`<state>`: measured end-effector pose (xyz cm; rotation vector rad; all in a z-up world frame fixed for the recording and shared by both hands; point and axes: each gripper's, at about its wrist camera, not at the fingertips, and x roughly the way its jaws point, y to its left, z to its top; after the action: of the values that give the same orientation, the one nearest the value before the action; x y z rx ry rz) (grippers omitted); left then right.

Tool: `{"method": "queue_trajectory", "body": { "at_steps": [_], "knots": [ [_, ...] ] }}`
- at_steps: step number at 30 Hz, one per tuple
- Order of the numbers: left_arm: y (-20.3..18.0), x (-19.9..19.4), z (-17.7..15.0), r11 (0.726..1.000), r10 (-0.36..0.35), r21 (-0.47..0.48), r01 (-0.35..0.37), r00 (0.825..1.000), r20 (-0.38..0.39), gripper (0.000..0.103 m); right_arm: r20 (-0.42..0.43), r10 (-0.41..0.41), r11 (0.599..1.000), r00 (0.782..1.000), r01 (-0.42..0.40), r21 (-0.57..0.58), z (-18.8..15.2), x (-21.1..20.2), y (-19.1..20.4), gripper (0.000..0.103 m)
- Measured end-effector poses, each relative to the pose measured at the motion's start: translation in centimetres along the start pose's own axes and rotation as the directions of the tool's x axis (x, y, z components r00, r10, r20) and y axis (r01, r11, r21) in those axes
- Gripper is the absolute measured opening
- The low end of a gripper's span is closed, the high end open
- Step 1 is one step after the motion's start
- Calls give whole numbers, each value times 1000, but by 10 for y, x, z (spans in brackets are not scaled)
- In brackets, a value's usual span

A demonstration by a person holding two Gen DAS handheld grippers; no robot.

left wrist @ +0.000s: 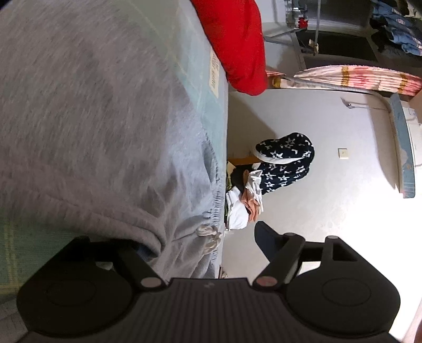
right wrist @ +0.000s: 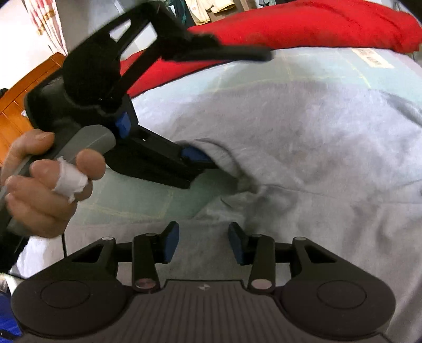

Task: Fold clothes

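One bed fills most of both views, covered with a pale green sheet. On it lies one gray sweatshirt, spread flat over the middle of the bed and reaching its edge. One red pillow lies at the far end of the bed, just beyond the sweatshirt.

Two grippers show. The left gripper appears from the side in the right wrist view, held by one left hand with a white wrap on one finger; its blue-padded fingertips reach a raised fold of the sweatshirt's sleeve, but whether they clench that fold I cannot tell. In its own view its two fingers stand wide apart, the left one hidden under the gray cloth. The right gripper hovers over the near part of the sweatshirt with its jaws released and nothing between them.

Only the left wrist view shows the floor beside the bed: one dark slipper with white stars and, touching it, one small heap of white and pink clothes against the bed's side. Only the right wrist view shows one orange wooden cabinet behind the hand.
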<state>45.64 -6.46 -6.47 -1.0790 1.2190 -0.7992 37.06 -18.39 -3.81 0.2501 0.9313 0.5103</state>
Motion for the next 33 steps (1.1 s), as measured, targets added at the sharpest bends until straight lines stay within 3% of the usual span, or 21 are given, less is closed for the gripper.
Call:
{"method": "queue_trajectory", "body": {
  "at_steps": [4,11,15,20,21,22,23,24,28,31,33],
  "knots": [
    [0,-5,-5,999,34,39,-33,999,-25,77,15,58,998,998,-58,26,11,23,-1,50],
    [5,-43,-18,997,14,77,-12,1000,-20,77,-20,11,1000,1000,-11,-5,-10,-23,-1,50],
    [9,-60,-29,995,36,96,-38,999,20,77,-22,-29,1000,999,28,-3,-22,-53,-5,50],
    [39,-59,-22,994,112,-26,-110,987,113,76,13,-40,999,999,40,-5,-5,-53,-9,50],
    [45,-59,-20,993,118,-46,-113,982,145,65,26,-35,999,999,35,-6,-11,-57,-3,50],
    [47,-62,-20,992,121,-47,-115,974,190,41,38,-29,1000,999,29,-4,-11,-57,0,50],
    [47,-66,-22,991,134,-42,-128,963,235,27,45,-25,1000,999,25,-1,-16,-66,4,50],
    [45,-70,-23,987,158,-37,-153,950,269,4,49,-29,1000,998,29,0,-17,-78,8,50],
    [45,-91,-28,961,267,-22,-275,905,330,2,35,-62,998,997,62,-6,-18,-75,3,50],
    [60,-105,-29,933,354,-56,-354,882,310,4,17,-118,993,993,119,-28,-17,-67,-4,50],
    [64,-112,-31,926,372,-58,-372,878,301,4,27,-128,991,991,129,-36,-15,-68,-6,50]
  ]
}}
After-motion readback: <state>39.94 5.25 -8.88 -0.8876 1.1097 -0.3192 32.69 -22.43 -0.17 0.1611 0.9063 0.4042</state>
